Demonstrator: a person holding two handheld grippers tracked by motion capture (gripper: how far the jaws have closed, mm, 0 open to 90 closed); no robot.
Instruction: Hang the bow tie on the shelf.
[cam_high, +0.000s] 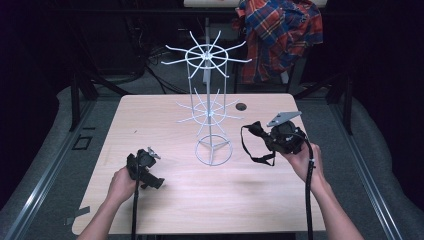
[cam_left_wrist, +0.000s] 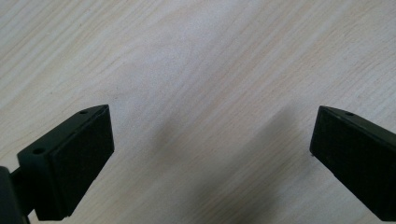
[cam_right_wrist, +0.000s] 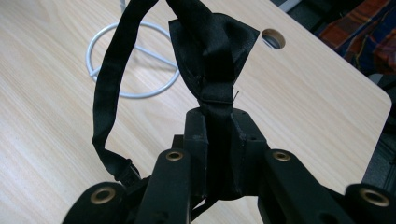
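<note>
the black bow tie (cam_right_wrist: 212, 51) sits clamped in the closed right gripper (cam_right_wrist: 218, 140), its strap looping down, held above the counter (cam_high: 165, 195) just right of the white wire rack (cam_high: 212, 100). the left gripper (cam_left_wrist: 210, 154) gapes wide, empty.

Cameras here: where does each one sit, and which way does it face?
High view: above the person's side, looking forward and down on table, rack; both forearms show.
Left gripper view: on left gripper, facing bare tabletop; open fingers.
Right gripper view: on right gripper, clamping bow tie.
High and right views share the tie and rack base.
</note>
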